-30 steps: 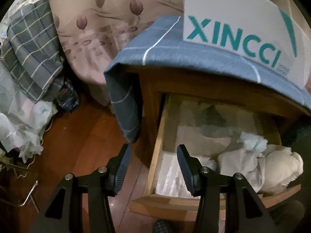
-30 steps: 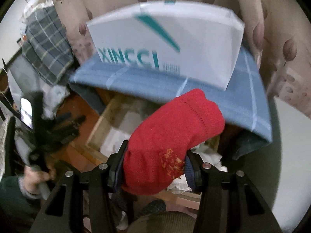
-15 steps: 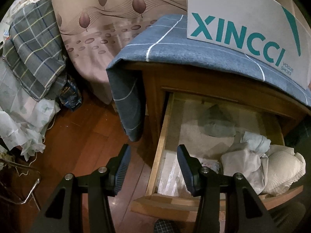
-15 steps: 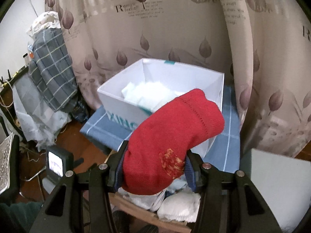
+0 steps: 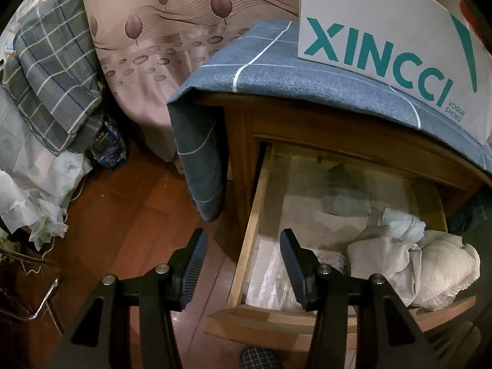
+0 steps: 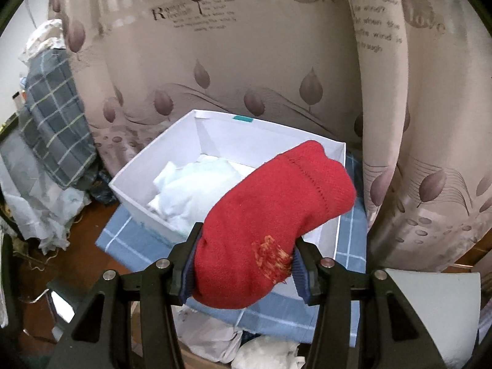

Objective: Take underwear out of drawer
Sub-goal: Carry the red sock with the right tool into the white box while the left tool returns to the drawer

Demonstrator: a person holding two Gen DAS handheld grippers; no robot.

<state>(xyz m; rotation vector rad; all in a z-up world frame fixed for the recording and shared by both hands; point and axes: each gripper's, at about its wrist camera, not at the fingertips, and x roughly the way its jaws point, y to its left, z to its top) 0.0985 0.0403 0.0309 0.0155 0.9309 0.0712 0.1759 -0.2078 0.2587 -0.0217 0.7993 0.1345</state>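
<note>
Now the red garment (image 6: 270,230) is clamped by the right gripper (image 6: 244,264) above the white box (image 6: 129,184), clear of its rim. Over the drawer (image 5: 249,246) edge, the left gripper (image 5: 243,264) is held released and empty, tilted downward.

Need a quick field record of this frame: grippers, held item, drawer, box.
left gripper: open, nothing between its fingers, over the drawer's left edge
right gripper: shut on red knit garment, above the box's near wall
drawer: pulled open, pale crumpled garments piled at its right end
shoe box: white, lidless, on the blue checked cloth atop the nightstand, white fabric inside
</note>
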